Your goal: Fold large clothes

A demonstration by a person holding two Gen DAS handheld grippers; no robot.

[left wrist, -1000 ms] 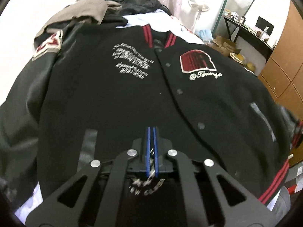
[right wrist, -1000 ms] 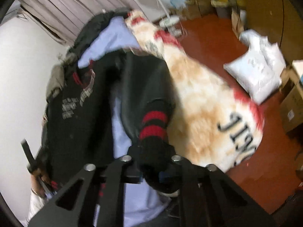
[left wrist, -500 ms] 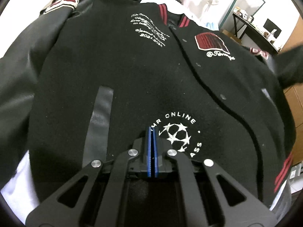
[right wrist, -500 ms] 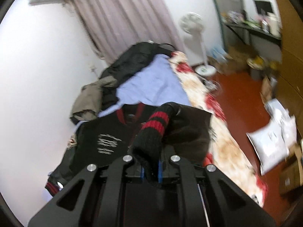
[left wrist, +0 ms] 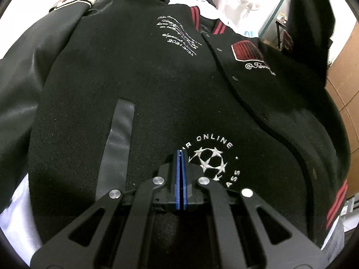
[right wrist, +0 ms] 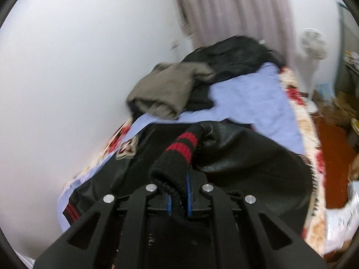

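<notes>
The black jacket [left wrist: 139, 94] lies spread on the bed [right wrist: 298, 103] under the clenched, empty left gripper [left wrist: 179, 157], while the right gripper [right wrist: 178, 179] clamps its striped cuff [right wrist: 179, 154] before the curtain [right wrist: 235, 6].

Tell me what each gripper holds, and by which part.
Right gripper: the jacket's sleeve, by its striped knit cuff. Left gripper: shut, holding nothing.

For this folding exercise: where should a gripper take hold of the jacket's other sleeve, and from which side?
Grip the ribbed cuff, as the right gripper does on its striped cuff. The far sleeve lies flat along the jacket's outer edge, so come from that side; its own cuff is hidden.
</notes>
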